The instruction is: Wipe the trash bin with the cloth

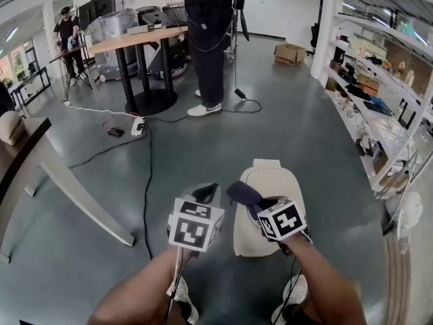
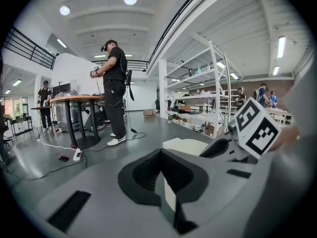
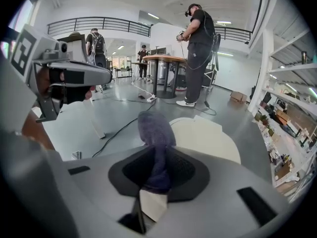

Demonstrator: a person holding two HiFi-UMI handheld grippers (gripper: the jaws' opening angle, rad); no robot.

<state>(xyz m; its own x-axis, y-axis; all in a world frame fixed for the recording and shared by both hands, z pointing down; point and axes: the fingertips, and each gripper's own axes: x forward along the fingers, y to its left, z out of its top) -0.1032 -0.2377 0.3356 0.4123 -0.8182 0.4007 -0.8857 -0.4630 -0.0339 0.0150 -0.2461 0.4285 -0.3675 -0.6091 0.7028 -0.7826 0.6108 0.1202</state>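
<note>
Close in, the right gripper [image 1: 262, 210] is clenched on the cloth [image 1: 242, 192]. The right gripper view shows dark purple fabric pinched between the jaws, with a loose bunch poking out past the tips. The left gripper [image 1: 206, 193] sits alongside with its jaws drawn together on nothing; the left gripper view shows only a thin slit between the pads. The trash bin [image 1: 270, 181] stands on the floor [image 1: 270, 114] directly ahead of and below the right jaws. It is cream and lidded, its long axis runs away from the person, and its near end lies under the cloth. The head view puts the cloth over the near left part of the bin's top; whether it touches I cannot tell, though it looks to hover just above. The left gripper is off the bin's left flank, beside it and not over it. Judgement: the right hand is the working one and plainly the nearer. The stroke wants a short drop onto the top, then a pass forward along the bin's length. The left could steady the bin from its side but would need to release its jaws first. Farther out, a black cable [image 1: 147, 181] trails across the floor and a standing person [image 1: 206, 39] is at a round desk [image 1: 135, 40]. Shelving [image 1: 379, 93] runs along the right.
</note>
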